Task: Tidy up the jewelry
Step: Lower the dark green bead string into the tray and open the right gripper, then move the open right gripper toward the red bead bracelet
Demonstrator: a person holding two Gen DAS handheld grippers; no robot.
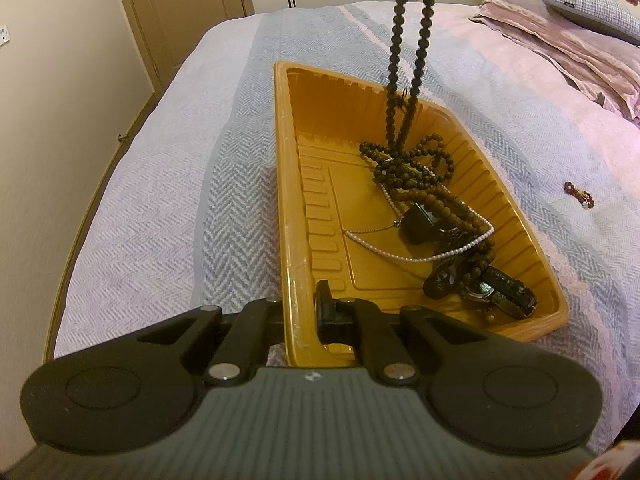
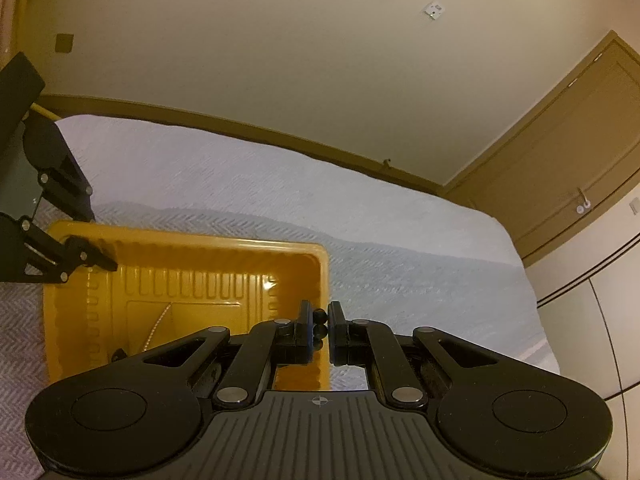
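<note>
1. Pinching the dark bead necklace [image 2: 319,325] between my right gripper [image 2: 319,330] pads, I have the jaws nearly closed, with only a bead's width between them.
2. Clamping the near wall of the yellow tray [image 1: 294,264] is my left gripper [image 1: 298,312], jaws almost fully together on the thin plastic, one finger outside and one inside.
3. From the right pads the necklace hangs as two strands almost straight down; its long axis is vertical, and its lower end is already coiled on the tray floor with the rest of the beads [image 1: 404,168].
4. So the spot I am aiming at lies directly below my right fingers, inside the tray toward its far right side. My right hand is the nearer one; my left only steadies the tray from the opposite end.
5. In my judgement the coming move depends on that plumb line staying inside the rim, so the released strands fall into the tray and not over its edge onto the bedspread [image 1: 160,200].
6. A thin pearl chain [image 1: 400,256] and some dark, watch-like pieces [image 1: 496,292] lie tangled under the beads; I cannot sort out exactly what they are.
7. A small beaded bracelet [image 1: 579,195] lies on the bedspread, well apart from the tray on its right.
8. My right wrist view hides the hanging strands and most of the tray floor behind the gripper body.
</note>
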